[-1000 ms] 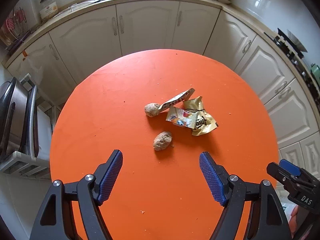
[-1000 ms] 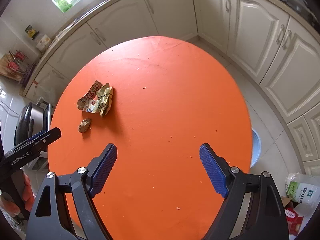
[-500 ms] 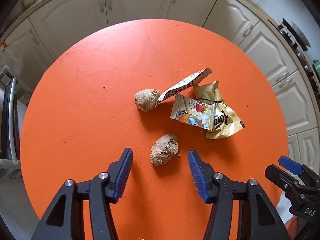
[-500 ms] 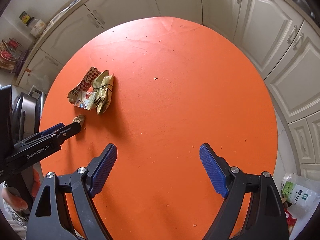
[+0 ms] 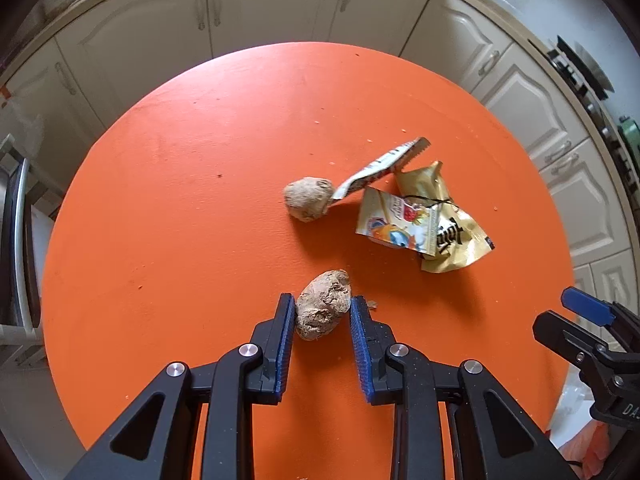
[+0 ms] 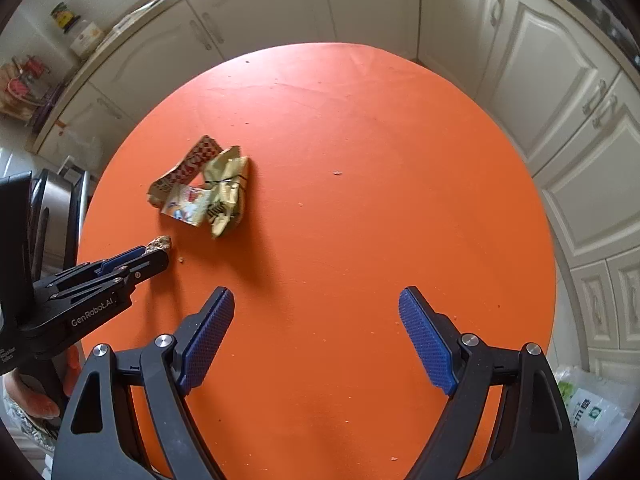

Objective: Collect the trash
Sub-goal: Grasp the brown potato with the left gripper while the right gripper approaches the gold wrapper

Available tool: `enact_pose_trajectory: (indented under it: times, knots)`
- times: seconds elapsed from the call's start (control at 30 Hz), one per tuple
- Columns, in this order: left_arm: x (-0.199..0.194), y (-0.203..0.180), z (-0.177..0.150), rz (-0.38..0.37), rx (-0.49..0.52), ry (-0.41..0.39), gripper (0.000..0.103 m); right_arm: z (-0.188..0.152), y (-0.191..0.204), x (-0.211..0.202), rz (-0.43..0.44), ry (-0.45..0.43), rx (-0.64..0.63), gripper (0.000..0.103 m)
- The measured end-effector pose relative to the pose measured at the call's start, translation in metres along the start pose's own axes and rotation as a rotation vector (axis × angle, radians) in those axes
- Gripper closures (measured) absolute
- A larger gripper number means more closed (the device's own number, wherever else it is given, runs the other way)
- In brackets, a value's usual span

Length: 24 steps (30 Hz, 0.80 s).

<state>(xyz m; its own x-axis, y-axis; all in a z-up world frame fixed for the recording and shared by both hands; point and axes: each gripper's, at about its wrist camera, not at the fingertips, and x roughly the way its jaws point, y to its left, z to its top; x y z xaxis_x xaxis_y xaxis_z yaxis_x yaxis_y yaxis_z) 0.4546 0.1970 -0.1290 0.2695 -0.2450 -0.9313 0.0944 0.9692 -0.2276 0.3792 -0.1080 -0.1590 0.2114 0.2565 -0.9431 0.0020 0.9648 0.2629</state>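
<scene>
Closing around a brown lump (image 5: 323,305), left gripper (image 5: 322,312) hides what right view shows: right gripper (image 6: 316,334) gaping, empty.

Matte black forked arms on the left gripper (image 5: 322,330), silver round screws at the joints, ribbed blue pads (image 5: 285,350) lining the fingers. Same build on the right gripper (image 6: 316,338) at lower frame: blue dimpled pads, silver screws. White "GenRobot.AI" lettering at left of the right wrist view.

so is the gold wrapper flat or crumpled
Crumpled. The gold wrapper is creased and buckled, its edges lifting off the orange table and casting a shadow; a colourful packet lies over part of it.
</scene>
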Motion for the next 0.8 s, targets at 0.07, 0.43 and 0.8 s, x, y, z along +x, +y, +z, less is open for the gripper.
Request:
enact_pose_trajectory:
  times: [0.07, 0.43, 0.8]
  knots:
    - [-0.007, 0.014, -0.001, 0.005, -0.04, -0.018, 0.079, 0.007, 0.015, -0.003, 0.021, -0.01, -0.057, 0.017]
    - [-0.032, 0.06, -0.019, 0.031, -0.202, -0.061, 0.079, 0.048, 0.104, 0.034, 0.022, 0.044, -0.386, 0.032]
    - [-0.031, 0.078, -0.025, 0.015, -0.248, -0.054, 0.079, 0.058, 0.143, 0.077, -0.034, 0.107, -0.516, 0.043]
